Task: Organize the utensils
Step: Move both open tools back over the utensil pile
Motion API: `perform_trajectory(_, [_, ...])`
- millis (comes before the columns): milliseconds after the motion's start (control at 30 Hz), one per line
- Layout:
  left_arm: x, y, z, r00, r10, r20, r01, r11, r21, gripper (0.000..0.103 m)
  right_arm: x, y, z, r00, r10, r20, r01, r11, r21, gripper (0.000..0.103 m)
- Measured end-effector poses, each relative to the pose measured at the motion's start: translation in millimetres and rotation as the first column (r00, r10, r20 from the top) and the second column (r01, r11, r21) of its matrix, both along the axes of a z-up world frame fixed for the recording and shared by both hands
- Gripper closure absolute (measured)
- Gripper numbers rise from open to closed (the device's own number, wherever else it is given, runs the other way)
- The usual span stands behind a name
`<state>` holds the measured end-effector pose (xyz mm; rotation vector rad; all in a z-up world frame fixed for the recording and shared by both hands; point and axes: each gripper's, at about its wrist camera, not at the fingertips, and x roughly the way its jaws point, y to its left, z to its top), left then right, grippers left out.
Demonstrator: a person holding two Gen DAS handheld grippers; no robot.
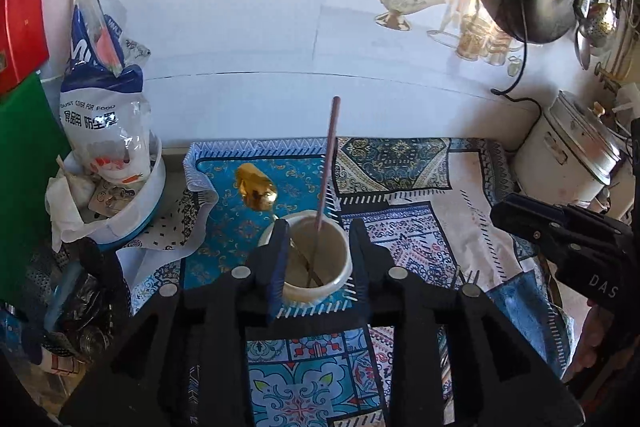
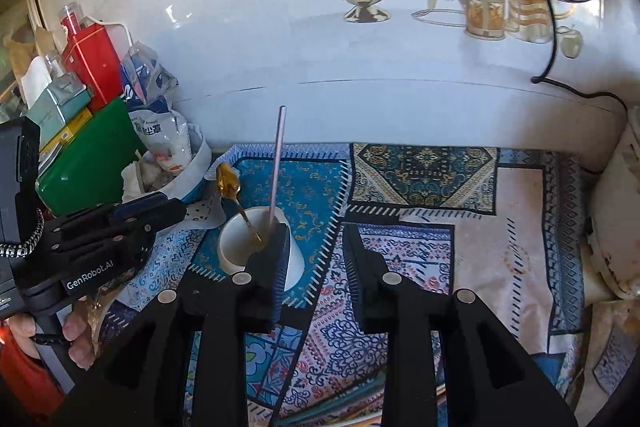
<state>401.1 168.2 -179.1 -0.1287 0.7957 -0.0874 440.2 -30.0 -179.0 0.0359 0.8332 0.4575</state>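
the white cup (image 1: 318,259) sits on the patterned cloth (image 1: 420,227) near the back wall, and it already holds a gold spoon (image 1: 256,189), bowl up and leaning left over the rim, plus a thin pinkish stick (image 1: 326,163) standing almost upright, so the cup looks like the collecting spot for the utensils. the left gripper (image 1: 318,251) has its fingers spread either side of the cup, looking more like a brace than a squeeze, though whether the pads touch the wall cannot be told from here. the right gripper (image 2: 316,251) is released and empty, with only cloth between its fingers and the cup just off its left finger, probably free to fetch the next piece. the left wrist view gives what the other lacks: a look down into the cup, the tines of a fork (image 1: 466,275) peeking out past the gripper's right finger, and a rice cooker (image 1: 568,155) at the far right. the right wrist view answers with the left gripper's body from the side and the hand (image 2: 76,339) holding it, and the spoon's handle crossing the cup's mouth.
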Motion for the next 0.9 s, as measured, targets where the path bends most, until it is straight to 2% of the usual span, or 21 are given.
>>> perform_trajectory(167, [-3.9,-34.0,-1.9,0.995,-0.099,-0.011,0.099,0.995,0.026,0.07,-21.2,-37.8,9.9,0.995,-0.102,0.024,0.102,0.994,-0.023,0.074])
perform_trajectory(333, [-0.6,-71.0,-16.5,0.979,-0.196,-0.057,0.197,0.98,0.019,0.07,-40.5,-71.8,8.1,0.978,-0.206,0.012,0.206,0.977,-0.045,0.074])
perform_trajectory(533, [6.0,-115.1,-48.9,0.936,-0.318,-0.152,0.321,0.947,-0.003,0.07,-62.0,-105.6,-11.0,0.95,-0.309,-0.049,0.305,0.949,-0.076,0.073])
perform_trajectory(900, [2.2,-174.8,-113.7,0.84,-0.44,-0.317,0.468,0.883,0.017,0.07,-88.1,-141.3,-71.5,0.886,-0.415,-0.207,0.396,0.909,-0.128,0.073])
